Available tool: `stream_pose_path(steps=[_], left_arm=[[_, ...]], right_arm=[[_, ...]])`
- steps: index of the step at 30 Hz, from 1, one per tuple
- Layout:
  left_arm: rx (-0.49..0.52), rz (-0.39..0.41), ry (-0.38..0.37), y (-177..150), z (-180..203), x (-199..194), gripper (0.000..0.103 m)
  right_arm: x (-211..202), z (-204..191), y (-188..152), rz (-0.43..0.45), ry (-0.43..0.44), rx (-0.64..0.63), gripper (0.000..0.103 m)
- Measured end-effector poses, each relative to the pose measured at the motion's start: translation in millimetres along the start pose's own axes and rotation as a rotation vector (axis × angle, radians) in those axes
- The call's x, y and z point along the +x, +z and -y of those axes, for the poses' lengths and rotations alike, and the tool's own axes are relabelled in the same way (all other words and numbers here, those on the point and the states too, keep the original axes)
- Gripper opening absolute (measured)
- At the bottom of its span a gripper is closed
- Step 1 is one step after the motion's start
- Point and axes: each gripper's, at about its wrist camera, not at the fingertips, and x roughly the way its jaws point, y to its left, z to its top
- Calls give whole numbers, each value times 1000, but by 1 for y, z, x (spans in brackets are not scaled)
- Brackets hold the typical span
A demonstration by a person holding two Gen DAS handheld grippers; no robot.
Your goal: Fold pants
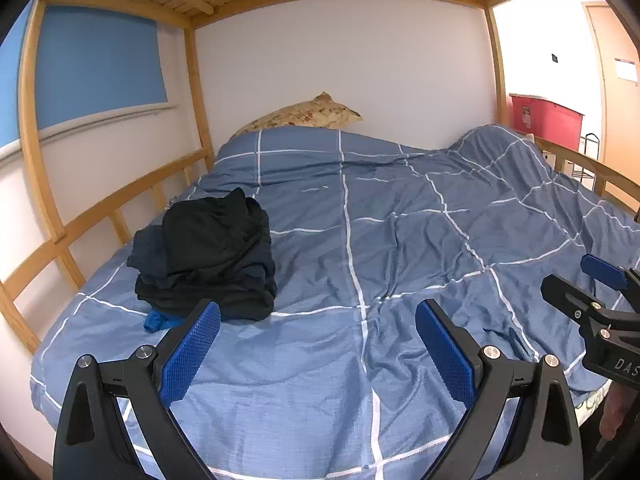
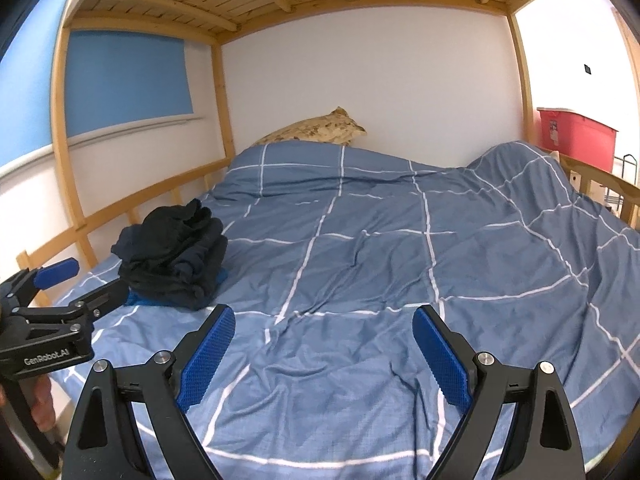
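In the left wrist view, our left gripper (image 1: 318,354) is spread wide and holds nothing, above the blue duvet (image 1: 400,240). The folded dark pants (image 1: 208,256) lie in a stack on the duvet's left side, near the wooden rail (image 1: 100,216). The pillow (image 1: 304,116) is at the duvet's far end.

In the right wrist view, our right gripper (image 2: 324,354) is also released and empty over the duvet (image 2: 400,248). The pants (image 2: 176,260) sit on the duvet's left part, just behind the left gripper (image 2: 86,290).
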Motion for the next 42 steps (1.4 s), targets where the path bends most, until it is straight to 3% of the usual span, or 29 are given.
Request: stream_pose_path(steps=[42], left_arm=[[-13, 16, -3, 3, 9, -7, 102]], right_arm=[[-4, 7, 2, 22, 4, 15, 91]])
